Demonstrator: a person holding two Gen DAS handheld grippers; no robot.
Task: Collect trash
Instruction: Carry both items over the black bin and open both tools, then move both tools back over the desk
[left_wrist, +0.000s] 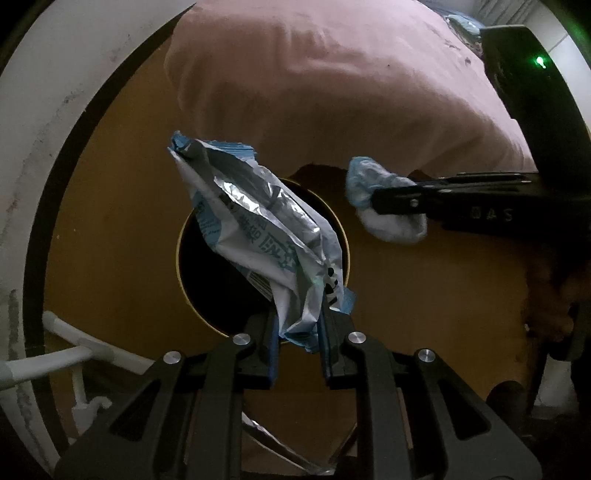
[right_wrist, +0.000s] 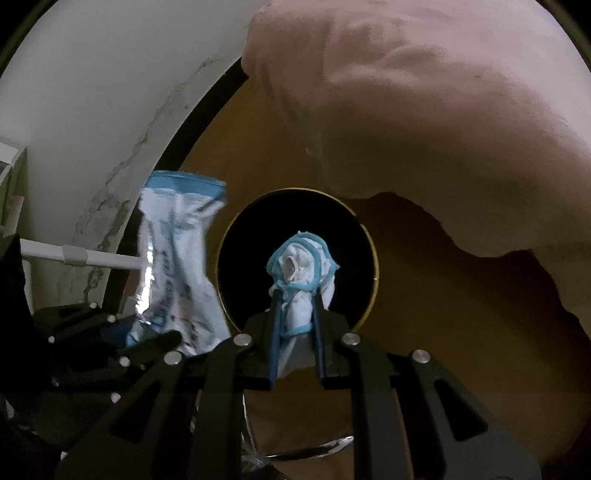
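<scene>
Both pieces picked, neither binned: your left gripper (left_wrist: 297, 341) clamps the wrapper (left_wrist: 258, 225), your right gripper (right_wrist: 295, 332) the wad (right_wrist: 301, 275), both over the bin (right_wrist: 295, 254).

Left gripper (left_wrist: 297, 334) holds a wrapper (left_wrist: 258, 229) before the round opening (left_wrist: 207, 288) in the wooden panel (left_wrist: 122, 221). Right gripper (right_wrist: 295, 332) (to its right) holds a wad (right_wrist: 301, 273) before the same opening. A cloth (left_wrist: 332, 74) drapes over the panel behind.
</scene>
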